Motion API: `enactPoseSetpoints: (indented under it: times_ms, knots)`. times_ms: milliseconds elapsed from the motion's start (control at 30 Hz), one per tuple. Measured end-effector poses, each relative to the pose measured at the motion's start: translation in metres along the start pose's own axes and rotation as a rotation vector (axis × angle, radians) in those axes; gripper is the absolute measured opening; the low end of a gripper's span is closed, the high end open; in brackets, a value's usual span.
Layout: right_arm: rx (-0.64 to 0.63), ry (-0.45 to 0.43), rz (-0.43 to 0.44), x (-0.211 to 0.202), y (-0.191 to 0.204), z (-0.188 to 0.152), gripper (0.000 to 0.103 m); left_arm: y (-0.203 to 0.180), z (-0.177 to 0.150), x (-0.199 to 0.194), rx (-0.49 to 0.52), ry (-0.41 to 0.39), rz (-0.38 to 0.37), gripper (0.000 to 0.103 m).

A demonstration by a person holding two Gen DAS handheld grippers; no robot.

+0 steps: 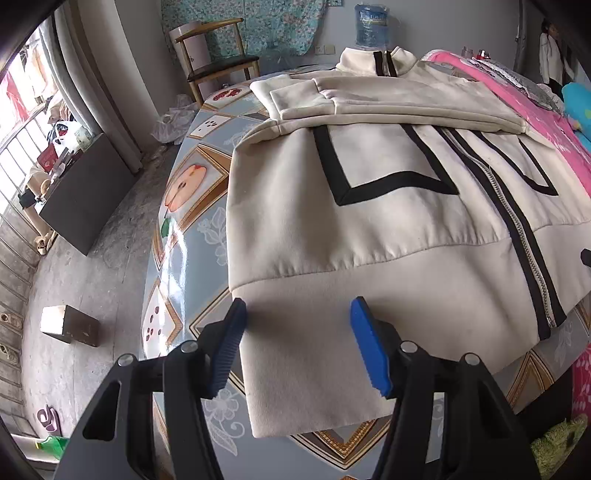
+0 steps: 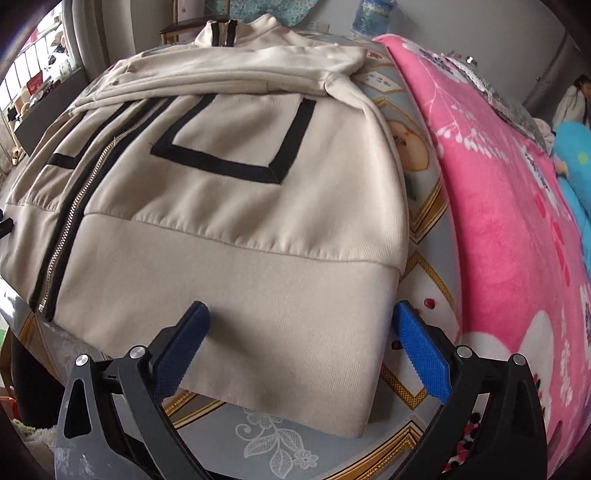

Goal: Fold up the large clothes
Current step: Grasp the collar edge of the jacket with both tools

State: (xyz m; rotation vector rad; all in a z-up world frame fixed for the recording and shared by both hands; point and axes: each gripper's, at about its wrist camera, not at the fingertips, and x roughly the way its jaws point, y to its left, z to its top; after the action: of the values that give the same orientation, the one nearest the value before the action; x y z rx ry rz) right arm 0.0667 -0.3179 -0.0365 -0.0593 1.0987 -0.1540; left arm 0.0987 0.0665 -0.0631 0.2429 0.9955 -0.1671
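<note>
Cream jacket (image 1: 388, 206) lies flat on the table (image 1: 192, 221), front side up, zip (image 1: 517, 221) closed down the middle, black trim outlining a pocket on each side. Both sleeves are folded across the chest, near the collar (image 1: 373, 61) at the far end. The hem band hangs slightly over the near edge of the table.

Left gripper (image 1: 297, 345): jaws spread, blue pads not pressing anything. It hovers at the near left corner of the hem; cloth shows between the fingers but no pinch is visible.

Right gripper (image 2: 303, 350): jaws spread wide, pads clear of the fabric. It sits over the near right corner of the hem, the right finger above bare tablecloth just beside the jacket edge.

Pink blanket (image 2: 498, 221) lies along the right side of the table, just beside the jacket, with a blue cushion (image 2: 572, 155) past it. Wooden chair (image 1: 218, 55) and water bottle (image 1: 371, 26) stand beyond the far end.
</note>
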Motion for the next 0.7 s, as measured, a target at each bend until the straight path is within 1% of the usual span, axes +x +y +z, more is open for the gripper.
enactPoseSetpoints:
  times_ms: [100,167,233,300,333,367,400,467,533,600,667,700]
  knots:
    - [-0.017,-0.003,0.023,0.000,-0.002,-0.002,0.096,0.004,0.006,-0.004,-0.006,0.011,-0.010,0.057]
    - [-0.055,0.011,0.035,-0.001,-0.002,0.001,0.096,0.007,0.018,-0.011,-0.005,-0.017,-0.008,0.057]
    - [-0.096,0.013,0.033,-0.008,-0.003,0.009,0.096,0.012,0.040,-0.020,0.003,-0.059,-0.004,0.057]
    - [-0.142,-0.052,0.052,-0.026,-0.002,0.025,0.096,0.016,0.067,-0.030,0.019,-0.102,-0.016,0.057]
    - [-0.170,-0.088,0.061,-0.037,-0.001,0.037,0.096,0.019,0.088,-0.034,0.028,-0.127,-0.027,0.057]
    - [-0.200,-0.130,0.069,-0.048,0.001,0.051,0.096,0.020,0.104,-0.036,0.030,-0.138,-0.039,0.058]
    - [-0.225,-0.171,0.080,-0.058,0.003,0.067,0.096,0.022,0.128,-0.036,0.027,-0.146,-0.067,0.063]
    - [-0.255,-0.245,0.119,-0.073,0.004,0.106,0.096,0.022,0.170,-0.031,0.007,-0.149,-0.131,0.068]
    - [-0.247,-0.299,0.186,-0.080,0.005,0.155,0.096,0.018,0.219,-0.020,0.003,-0.165,-0.164,0.068]
    - [-0.218,-0.319,0.261,-0.076,0.006,0.207,0.096,0.008,0.265,-0.006,0.015,-0.187,-0.184,0.068]
    - [-0.189,-0.316,0.315,-0.059,0.011,0.266,0.096,-0.002,0.318,0.021,-0.010,-0.189,-0.199,0.069]
    - [-0.171,-0.306,0.338,-0.047,0.012,0.293,0.096,-0.006,0.337,0.033,-0.030,-0.181,-0.218,0.069]
